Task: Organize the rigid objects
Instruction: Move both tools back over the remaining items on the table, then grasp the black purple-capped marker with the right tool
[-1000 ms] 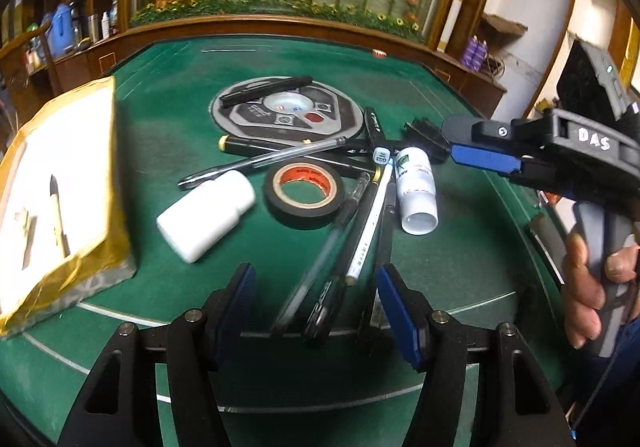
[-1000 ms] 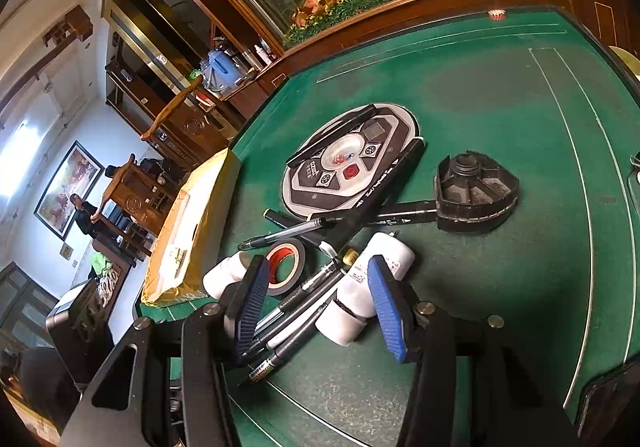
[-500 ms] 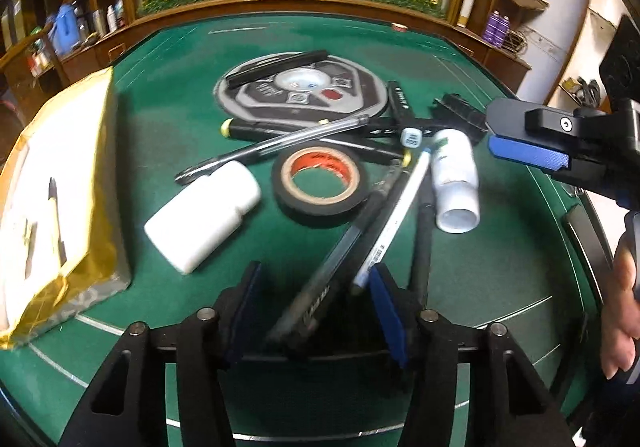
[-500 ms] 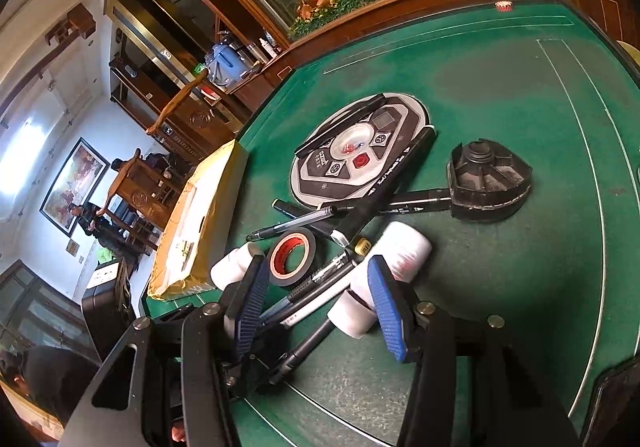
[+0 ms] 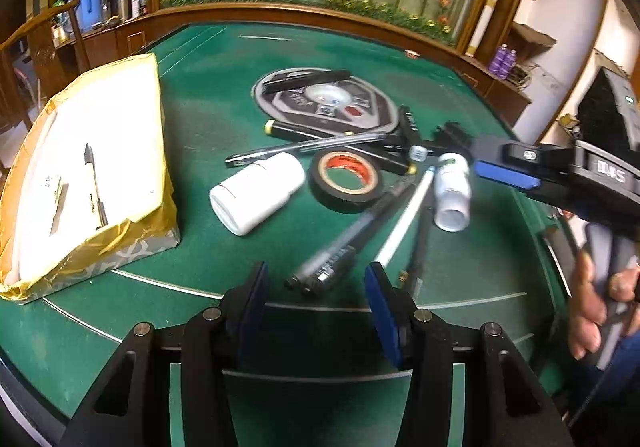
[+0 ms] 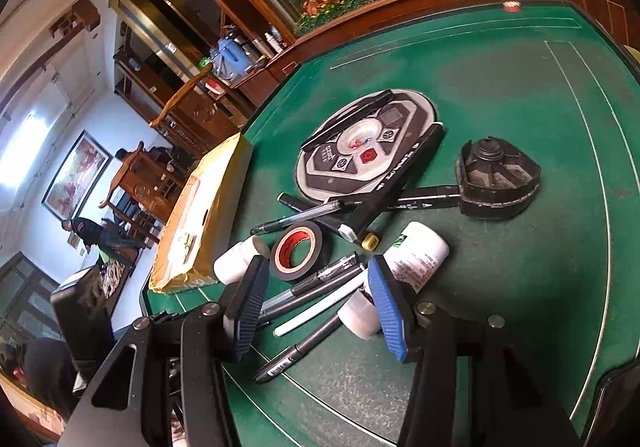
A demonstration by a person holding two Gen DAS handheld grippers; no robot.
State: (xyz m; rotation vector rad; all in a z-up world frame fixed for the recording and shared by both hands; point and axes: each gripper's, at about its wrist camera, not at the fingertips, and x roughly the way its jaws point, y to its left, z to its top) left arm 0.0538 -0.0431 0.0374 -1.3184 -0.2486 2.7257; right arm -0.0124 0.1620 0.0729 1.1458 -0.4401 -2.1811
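Meanwhile: Pens Between Narrowing Jaws

Left gripper [image 5: 316, 283] was closing, its blue pads either side of two dark ballpoint pens [image 5: 344, 243] lying on the green felt table [image 5: 208, 119], not yet pressing them. Right gripper [image 6: 316, 299] hung spread above the white plastic bottle [image 6: 416, 259] and black roll of tape [image 6: 300, 251], gripping nothing.

1. Desk [image 5: 200, 119] carries a cluster at its middle.
2. Box [image 5: 80, 167] sits at the left edge; a pen [image 5: 94, 187] lies in it.
3. Tape roll [image 5: 346, 179] lies centre, one bottle [image 5: 256, 193] just left, another bottle [image 5: 452, 187] right.
4. Control panel [image 5: 328, 103] is behind the tape; a marker [image 5: 306, 81] lies on it.
5. Pen bundle [image 5: 352, 239] runs from the tape toward the near edge.
6. Segmented holder [image 6: 498, 177] is far right.
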